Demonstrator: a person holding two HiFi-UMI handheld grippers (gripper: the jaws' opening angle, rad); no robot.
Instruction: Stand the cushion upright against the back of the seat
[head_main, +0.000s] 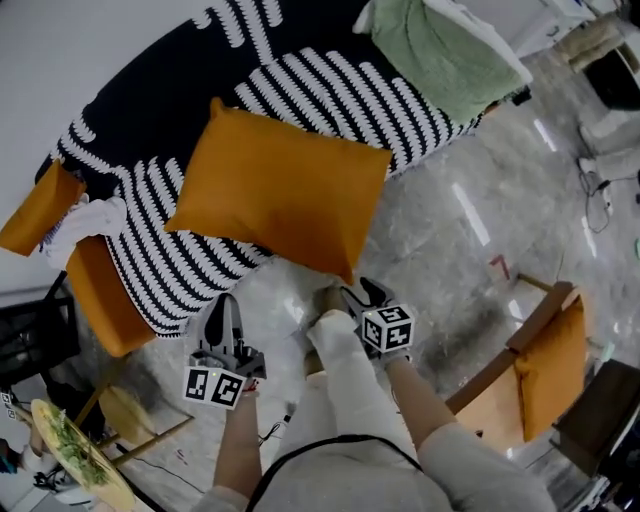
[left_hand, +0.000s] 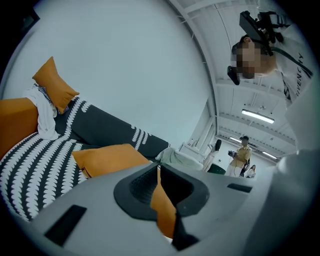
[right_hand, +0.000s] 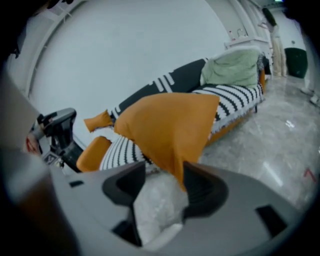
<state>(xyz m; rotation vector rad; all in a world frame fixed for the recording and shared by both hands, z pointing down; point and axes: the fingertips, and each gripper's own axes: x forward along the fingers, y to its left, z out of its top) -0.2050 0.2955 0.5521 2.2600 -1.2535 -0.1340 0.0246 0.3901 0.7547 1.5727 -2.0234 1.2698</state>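
Note:
A large orange cushion (head_main: 280, 190) lies flat on the black-and-white striped sofa seat (head_main: 330, 85), with its lower corner hanging past the front edge. The dark backrest (head_main: 150, 60) is behind it. My right gripper (head_main: 358, 295) is at that hanging corner. Its jaws are open, and in the right gripper view (right_hand: 164, 182) the cushion's (right_hand: 167, 125) tip dips between them beside the right finger. My left gripper (head_main: 228, 312) is shut and hangs over the floor just before the sofa's front edge, apart from the cushion. In the left gripper view (left_hand: 159, 172) the cushion (left_hand: 107, 157) lies ahead.
A small orange cushion (head_main: 40, 205) and a white cloth (head_main: 85, 225) sit at the sofa's left end, and a green blanket (head_main: 440, 50) lies at its right end. A wooden chair with orange padding (head_main: 540, 365) stands at right. A person (left_hand: 243, 155) stands far off.

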